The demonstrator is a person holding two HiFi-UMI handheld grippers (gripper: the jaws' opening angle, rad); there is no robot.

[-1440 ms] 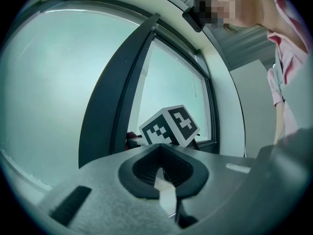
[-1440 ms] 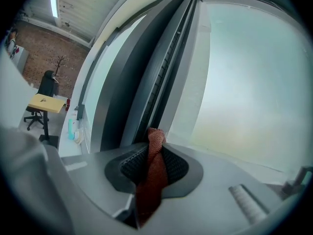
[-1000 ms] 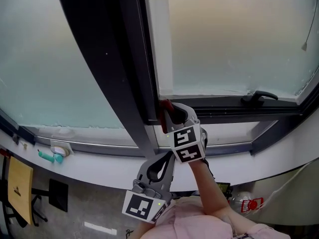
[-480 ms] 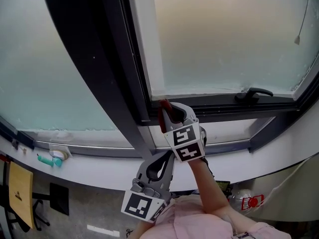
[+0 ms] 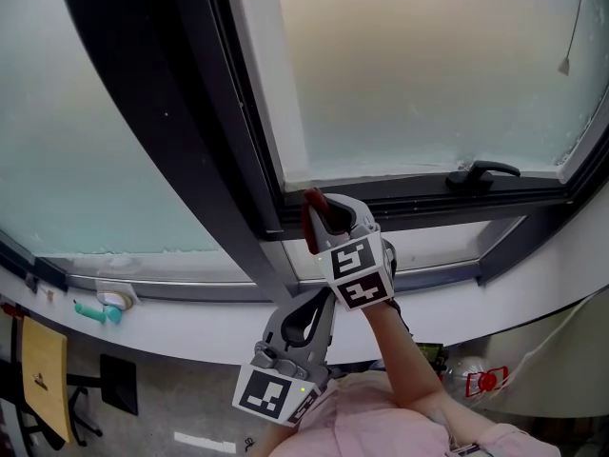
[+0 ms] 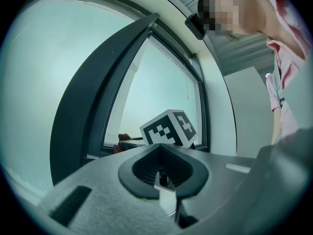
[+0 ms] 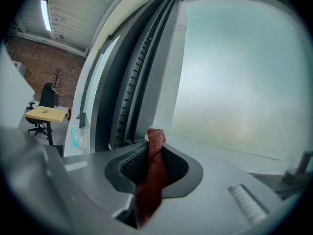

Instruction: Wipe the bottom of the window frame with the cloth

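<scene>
Count: two grippers, one cloth, one window handle, two marker cubes.
Right gripper [image 5: 320, 221]: I see it at the centre of the head view, raised on an outstretched bare forearm [image 5: 404, 360] that comes in from the bottom edge. It points up and away at the glass, with its marker cube [image 5: 357, 272] facing the camera.
Right jaws: closed tight on the rust-red knitted cloth [image 7: 149, 177].
Cloth: a twisted strip runs down between the two ribbed pads, and its end pokes out past the tips. In the head view the cloth [image 5: 312, 215] sits at the left end of the dark grey metal window frame's bottom rail [image 5: 419, 201], where the rail meets the broad slanting upright. I can't tell whether it presses on the rail.
Left gripper [image 5: 320, 301]: it is low in the head view, just below the right one, with its tips under the right cube and its own cube [image 5: 274, 395] near the bottom edge.
Left jaws: together in the left gripper view [image 6: 164, 180], with nothing held between them.
Window handle: a black lever handle [image 5: 483, 171] lies on the same rail, right of centre and well apart from the cloth.
Sill: a small teal object [image 5: 95, 309] lies at the lower left.
</scene>
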